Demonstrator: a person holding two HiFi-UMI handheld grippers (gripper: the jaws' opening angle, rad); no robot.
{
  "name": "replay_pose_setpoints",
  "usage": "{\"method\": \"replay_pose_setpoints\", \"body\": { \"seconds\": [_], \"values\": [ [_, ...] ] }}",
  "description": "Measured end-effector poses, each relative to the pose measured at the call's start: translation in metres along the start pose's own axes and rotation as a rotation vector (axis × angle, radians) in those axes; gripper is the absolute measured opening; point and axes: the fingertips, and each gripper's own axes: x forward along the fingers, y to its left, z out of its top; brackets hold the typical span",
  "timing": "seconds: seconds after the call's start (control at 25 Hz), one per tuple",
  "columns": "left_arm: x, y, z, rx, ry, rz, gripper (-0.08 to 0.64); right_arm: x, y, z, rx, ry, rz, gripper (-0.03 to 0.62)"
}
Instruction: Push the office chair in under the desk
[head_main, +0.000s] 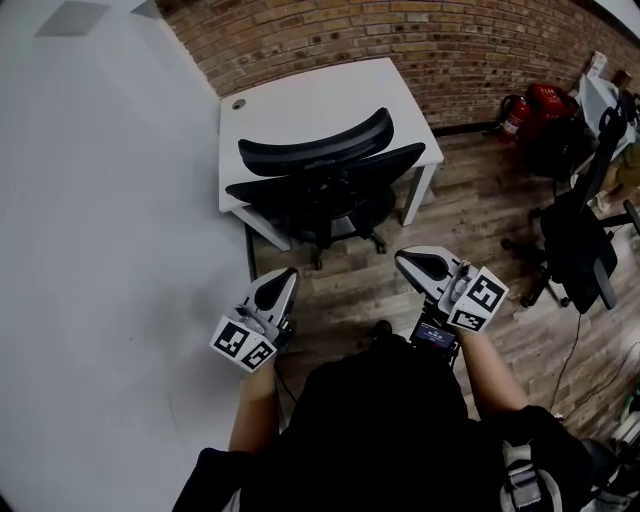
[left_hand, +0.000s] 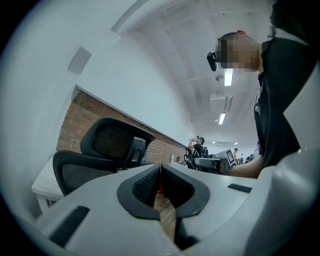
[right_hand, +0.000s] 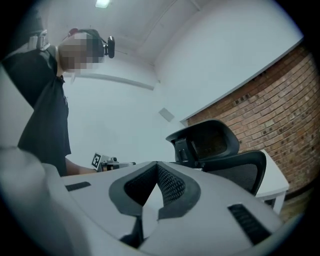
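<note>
A black office chair (head_main: 322, 180) with a mesh back and curved headrest stands against the front edge of the white desk (head_main: 290, 100), its seat partly under the top. The same chair (left_hand: 107, 150) shows in the left gripper view and fills the right of the right gripper view as the chair (right_hand: 220, 150). My left gripper (head_main: 283, 278) is shut and empty, held near the floor short of the chair. The right gripper (head_main: 408, 262) is also shut with nothing in it, to the right of the chair base. Neither touches the chair.
A brick wall (head_main: 440, 45) runs behind the desk and a white wall (head_main: 100, 200) is on the left. A second black chair (head_main: 580, 240) stands on the wood floor at the right, with red items (head_main: 530, 110) by the wall.
</note>
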Motion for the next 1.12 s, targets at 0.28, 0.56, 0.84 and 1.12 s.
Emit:
{"method": "replay_pose_setpoints", "body": {
  "seconds": [0.28, 0.56, 0.84, 1.12],
  "values": [
    [-0.056, -0.022, 0.022, 0.017, -0.05, -0.068, 0.018, 0.019, 0.053, 0.003, -0.089, 0.029, -0.04, 0.006],
    [-0.102, -0.048, -0.007, 0.057, 0.019, -0.071, 0.018, 0.016, 0.112, -0.012, -0.136, 0.083, -0.074, 0.006],
    [-0.115, -0.078, -0.024, 0.055, -0.001, -0.091, 0.017, -0.017, 0.146, -0.035, -0.157, 0.145, -0.101, 0.006],
    [-0.115, -0.14, -0.015, 0.141, 0.016, -0.057, 0.017, -0.067, 0.167, -0.024, -0.17, 0.098, -0.042, 0.006]
  ]
}}
